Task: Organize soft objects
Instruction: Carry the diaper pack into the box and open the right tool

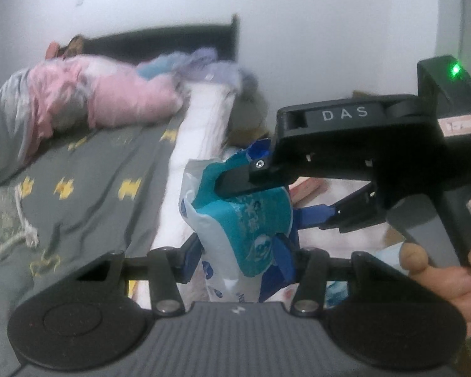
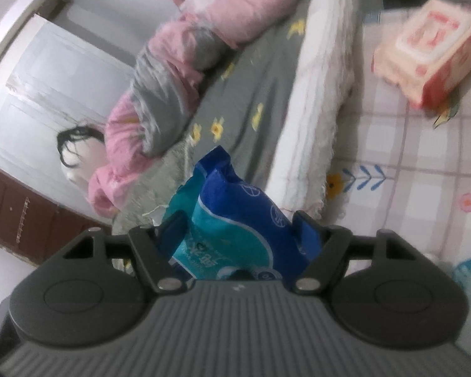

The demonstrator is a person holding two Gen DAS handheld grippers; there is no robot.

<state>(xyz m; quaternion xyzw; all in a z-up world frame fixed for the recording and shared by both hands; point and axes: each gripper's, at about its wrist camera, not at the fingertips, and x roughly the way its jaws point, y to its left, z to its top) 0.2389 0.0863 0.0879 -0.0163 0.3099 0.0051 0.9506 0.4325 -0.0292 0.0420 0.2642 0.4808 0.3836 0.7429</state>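
Observation:
A soft teal, blue and white tissue pack (image 1: 245, 220) hangs in the air, held from two sides. My left gripper (image 1: 238, 251) is shut on its lower part. My right gripper (image 1: 267, 194) comes in from the right in the left wrist view and pinches the pack's upper part between its black and blue fingers. In the right wrist view the same pack (image 2: 235, 220) sits squeezed between my right gripper's (image 2: 238, 229) blue pads. A pink and white wipes pack (image 2: 430, 50) lies on the checked sheet at the upper right.
A bed with a grey flowered cover (image 1: 88, 182) lies to the left, with a pink and grey quilt (image 1: 88, 100) heaped on it and a white mattress edge (image 1: 197, 119). A pale checked sheet (image 2: 408, 163) spreads on the right. A white door (image 2: 47, 94) stands behind.

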